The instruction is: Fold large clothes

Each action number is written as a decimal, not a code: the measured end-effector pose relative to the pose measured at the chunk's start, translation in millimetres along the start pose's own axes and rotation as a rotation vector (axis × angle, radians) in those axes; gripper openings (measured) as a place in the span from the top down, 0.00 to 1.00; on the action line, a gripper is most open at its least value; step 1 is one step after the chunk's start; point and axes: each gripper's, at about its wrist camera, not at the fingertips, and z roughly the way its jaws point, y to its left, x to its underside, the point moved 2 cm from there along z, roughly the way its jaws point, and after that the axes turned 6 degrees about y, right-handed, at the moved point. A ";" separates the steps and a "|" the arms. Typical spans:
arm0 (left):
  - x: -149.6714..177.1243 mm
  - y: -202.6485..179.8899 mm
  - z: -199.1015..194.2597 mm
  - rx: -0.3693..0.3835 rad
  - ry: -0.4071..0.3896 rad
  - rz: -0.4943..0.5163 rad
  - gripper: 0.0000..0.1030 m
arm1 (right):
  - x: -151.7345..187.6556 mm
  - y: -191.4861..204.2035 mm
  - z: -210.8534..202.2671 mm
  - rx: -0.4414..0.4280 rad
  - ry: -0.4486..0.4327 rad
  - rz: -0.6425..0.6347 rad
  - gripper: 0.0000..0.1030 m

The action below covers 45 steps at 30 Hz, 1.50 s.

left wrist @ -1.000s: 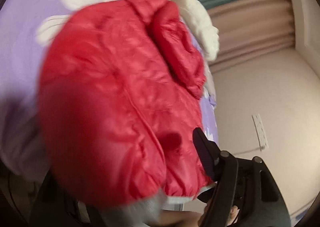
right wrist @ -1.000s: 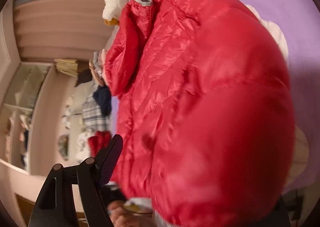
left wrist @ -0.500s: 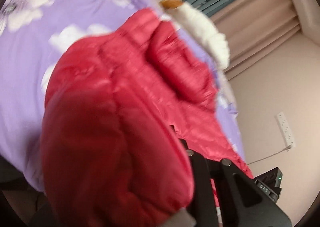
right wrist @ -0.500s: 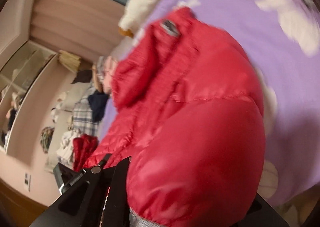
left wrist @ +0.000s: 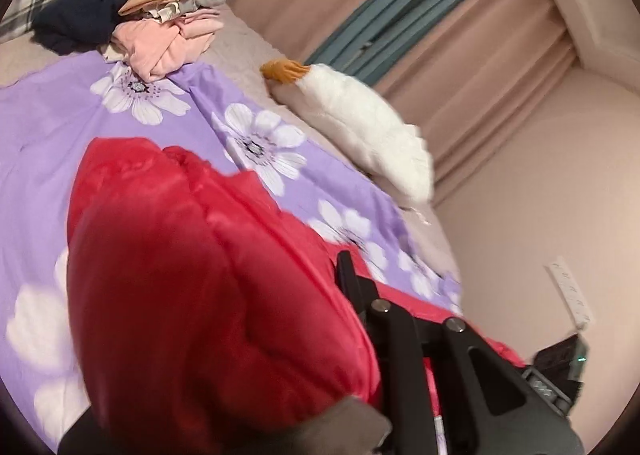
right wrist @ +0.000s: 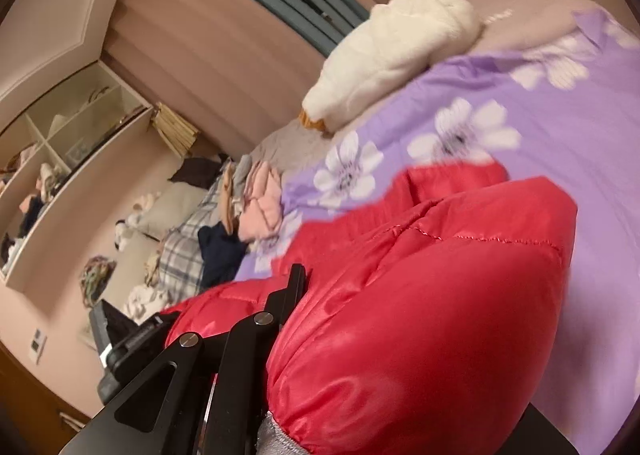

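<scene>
Jacket [left wrist: 192,295], red and padded, fills the left wrist view from six to nine o'clock above the purple floral bedspread [left wrist: 168,127]; your left gripper [left wrist: 352,339], wide a second ago, now pinches its hem. Right wrist view: your right gripper [right wrist: 280,331] likewise clamps the jacket, lifted off the bedspread, so folding can begin.

I am looking into a home bedroom: a bed [left wrist: 48,127] under a purple flowered sheet, heaped clothes [left wrist: 160,35], curtains [right wrist: 208,67], and open shelves [right wrist: 72,123] along the wall.
</scene>
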 end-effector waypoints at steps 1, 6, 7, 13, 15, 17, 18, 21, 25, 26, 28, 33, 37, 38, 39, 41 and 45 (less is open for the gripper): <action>-7.5 4.6 12.7 -0.004 0.018 -0.039 0.80 | -10.2 -6.7 13.2 0.017 0.013 0.008 0.87; -41.0 36.7 117.7 -0.163 0.192 -0.130 0.67 | -48.6 -70.7 107.9 0.118 0.154 0.141 0.81; -40.9 42.7 133.9 -0.171 0.203 -0.123 0.67 | -49.6 -80.4 118.3 0.121 0.165 0.161 0.81; -40.5 56.5 152.7 -0.116 0.173 -0.079 0.65 | -47.9 -105.4 140.1 0.098 0.176 0.163 0.80; -40.8 56.6 143.2 -0.104 0.195 -0.065 0.62 | -47.7 -104.5 140.5 0.103 0.188 0.161 0.80; -40.4 55.5 131.2 -0.096 0.200 -0.081 0.59 | -47.9 -101.8 138.4 0.098 0.192 0.161 0.80; -37.5 54.9 118.5 -0.091 0.198 -0.092 0.57 | -46.8 -100.6 136.3 0.094 0.194 0.164 0.80; -26.5 43.5 77.8 -0.100 0.180 -0.039 0.51 | -47.7 -99.2 134.3 0.077 0.192 0.188 0.79; -1.1 3.8 35.2 0.021 0.170 0.158 0.47 | -48.8 -96.4 132.9 0.090 0.184 0.229 0.70; 2.2 -2.7 32.2 0.022 0.176 0.163 0.47 | -49.4 -94.8 131.8 0.086 0.182 0.241 0.65; 10.1 -18.4 35.6 0.020 0.219 0.201 0.47 | -50.2 -92.1 128.0 0.068 0.181 0.256 0.59; 14.9 -9.9 87.1 -0.170 0.286 0.264 0.49 | -56.7 -77.1 96.4 0.024 0.131 0.231 0.24; -8.3 15.6 103.4 -0.107 0.233 0.074 0.49 | -62.6 -42.1 51.8 0.015 0.069 0.052 0.20; -17.8 19.3 102.9 -0.076 0.217 0.018 0.48 | -61.9 -35.7 45.4 0.027 0.062 0.009 0.18; -24.4 20.0 103.5 -0.065 0.201 0.000 0.47 | -60.7 -25.3 37.0 0.042 0.053 -0.061 0.18; -41.0 18.4 107.9 -0.079 0.160 0.010 0.44 | -58.3 -15.0 33.7 0.041 0.039 -0.146 0.18; -44.8 38.4 136.1 -0.221 0.259 -0.004 0.52 | -61.4 -33.9 76.1 0.188 0.073 -0.122 0.25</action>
